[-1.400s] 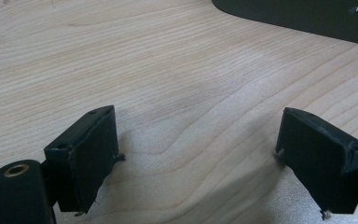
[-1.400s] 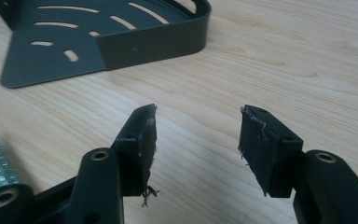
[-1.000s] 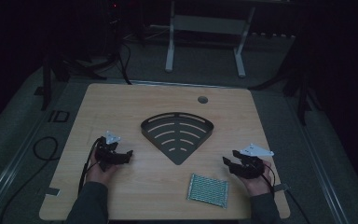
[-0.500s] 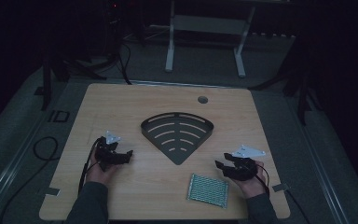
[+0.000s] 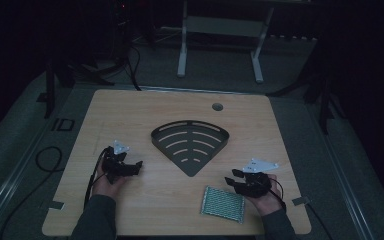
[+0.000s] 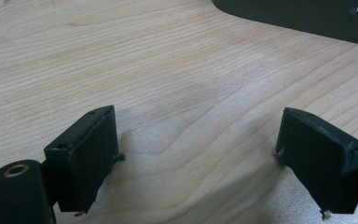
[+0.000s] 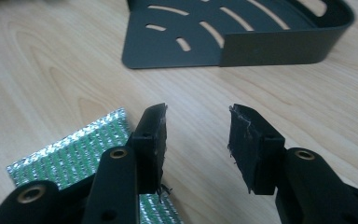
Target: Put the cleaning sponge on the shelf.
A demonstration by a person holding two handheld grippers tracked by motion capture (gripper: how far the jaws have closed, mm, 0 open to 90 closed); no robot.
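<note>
While the right hand-held gripper (image 7: 196,140) hangs by the silvery-green mesh pad (image 5: 223,204), its jaws have just been closing, nothing between. Flat near the desk's (image 5: 130,115) front edge, the pad looks light and floppy; pinch its edge.

Fan-shaped tray (image 5: 190,142) is lying flat mid-table (image 5: 130,115), its point facing the near edge. Mesh pad (image 5: 223,204) is lying flat near the front edge, right of centre, before the tray and apart from it. Right tool (image 5: 234,180) is sitting just behind the pad's right end. Left tool (image 5: 136,167) is sitting left of the tray, well apart from the pad.
</note>
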